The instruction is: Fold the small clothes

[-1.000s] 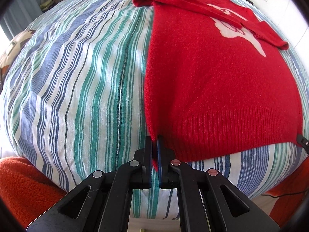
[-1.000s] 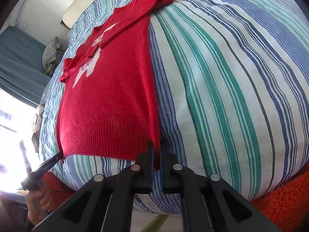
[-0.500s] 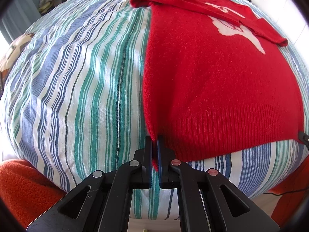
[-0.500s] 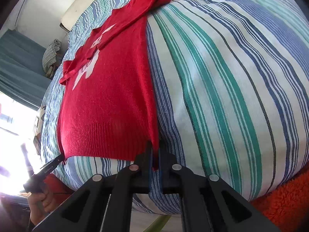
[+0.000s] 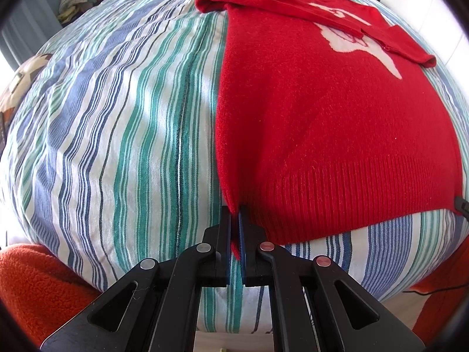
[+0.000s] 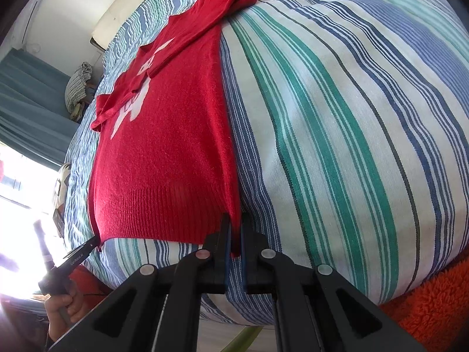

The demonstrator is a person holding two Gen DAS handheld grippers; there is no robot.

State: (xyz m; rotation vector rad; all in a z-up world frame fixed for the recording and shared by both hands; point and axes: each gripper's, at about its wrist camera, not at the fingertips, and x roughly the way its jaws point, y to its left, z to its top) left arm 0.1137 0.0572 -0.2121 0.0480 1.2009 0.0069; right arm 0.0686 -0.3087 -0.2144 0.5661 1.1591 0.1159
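Note:
A small red sweater [image 5: 328,111] with a white figure on its chest lies flat on a striped bed, sleeves folded across the top. My left gripper [image 5: 235,215] is shut on the sweater's near left hem corner. My right gripper [image 6: 234,223] is shut on the near right hem corner of the sweater [image 6: 164,158]. The left gripper's tip also shows in the right wrist view [image 6: 88,245], pinching the other corner. The right gripper's tip shows at the right edge of the left wrist view [image 5: 461,205].
The bed's striped blue, green and white cover [image 5: 117,123] spreads wide on both sides of the sweater. An orange fleece blanket [image 5: 32,287] hangs at the bed's near edge. A headboard [image 6: 123,14] and teal curtain [image 6: 26,94] lie beyond.
Both grippers stay shut on the hem corners. The views have shifted slightly, with the sweater drawn a little tauter toward me.

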